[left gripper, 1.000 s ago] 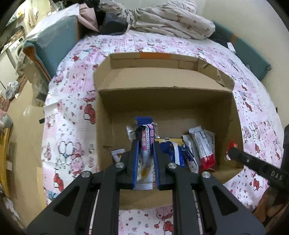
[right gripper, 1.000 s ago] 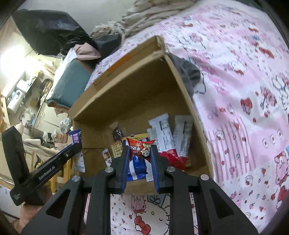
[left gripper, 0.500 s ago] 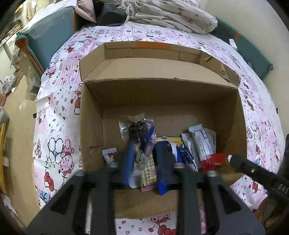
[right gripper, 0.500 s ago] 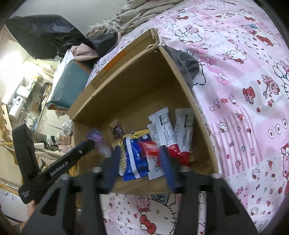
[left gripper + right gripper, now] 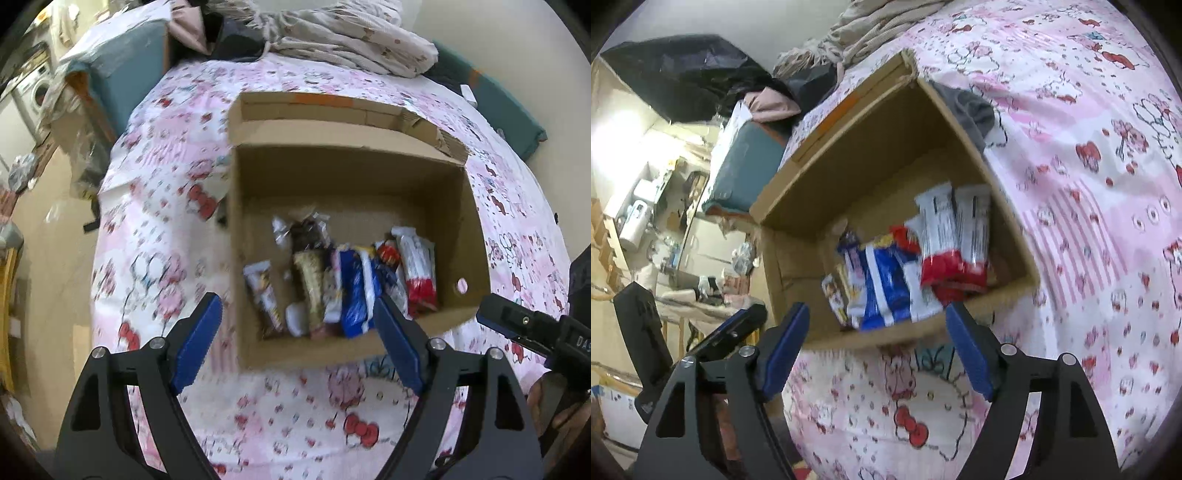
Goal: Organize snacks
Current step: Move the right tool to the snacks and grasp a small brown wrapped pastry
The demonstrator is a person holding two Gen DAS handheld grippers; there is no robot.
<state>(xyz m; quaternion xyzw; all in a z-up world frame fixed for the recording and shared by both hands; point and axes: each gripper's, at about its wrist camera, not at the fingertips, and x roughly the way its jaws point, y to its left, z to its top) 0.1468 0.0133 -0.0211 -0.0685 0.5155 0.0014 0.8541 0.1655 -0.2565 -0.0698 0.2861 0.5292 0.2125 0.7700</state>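
Observation:
An open cardboard box [image 5: 472, 229] [image 5: 871, 147] stands on the pink patterned bed. Several snack packets lie in a row along its near wall: a blue one [image 5: 354, 295] [image 5: 886, 280], white-and-red ones [image 5: 415, 269] [image 5: 945, 236] at the right, a brown bar [image 5: 264, 299] at the left. My left gripper [image 5: 295, 332] is open and empty above the box's near edge. My right gripper [image 5: 875, 336] is open and empty just before the near wall. The right gripper's finger [image 5: 524, 325] shows at the right of the left wrist view, and the left gripper's finger [image 5: 727, 332] at the left of the right wrist view.
A rumpled blanket [image 5: 332, 40] and dark clothes [image 5: 236, 40] lie at the head of the bed. A teal cushion [image 5: 125, 70] sits at the bed's left edge, with the floor below. A grey cloth [image 5: 967, 110] lies against the box's right wall.
Both grippers have opened and let go of their snack packets, which now lie in the box. Both have pulled back toward the box's near edge.

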